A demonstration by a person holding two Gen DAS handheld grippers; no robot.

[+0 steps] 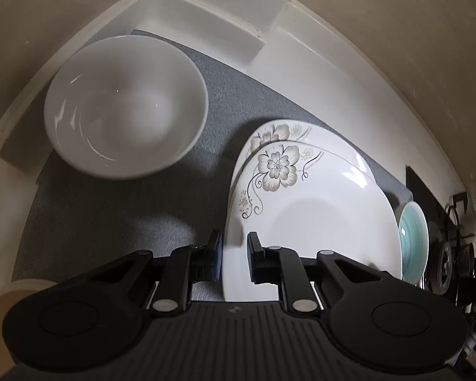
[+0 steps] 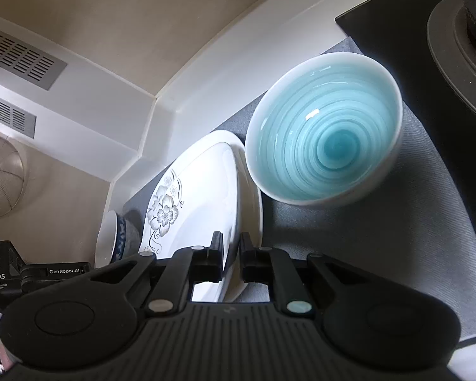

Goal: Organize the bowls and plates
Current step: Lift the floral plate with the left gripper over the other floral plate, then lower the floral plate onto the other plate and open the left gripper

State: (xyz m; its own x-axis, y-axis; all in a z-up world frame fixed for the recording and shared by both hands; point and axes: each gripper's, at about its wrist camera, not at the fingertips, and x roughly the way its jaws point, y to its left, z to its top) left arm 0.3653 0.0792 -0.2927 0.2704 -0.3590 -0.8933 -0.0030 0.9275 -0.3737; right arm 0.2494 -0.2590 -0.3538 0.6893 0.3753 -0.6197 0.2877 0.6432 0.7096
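Note:
A white flowered plate (image 1: 317,222) lies stacked on a second flowered plate (image 1: 269,135) on a grey mat (image 1: 111,216). My left gripper (image 1: 234,258) is shut on the near left rim of the top plate. My right gripper (image 2: 231,258) is shut on the opposite rim of the same top plate (image 2: 200,203). A white bowl (image 1: 123,108) stands on the mat to the left of the plates. A turquoise bowl (image 2: 327,146) stands on the mat to their right; it also shows in the left wrist view (image 1: 412,241).
A white counter ledge (image 1: 333,50) and beige wall run behind the mat. A blue-patterned bowl (image 2: 117,238) sits beyond the plates beside the other gripper's body. A black stove top with a burner (image 2: 460,31) lies at the right. A wire strainer (image 2: 0,177) hangs on the wall.

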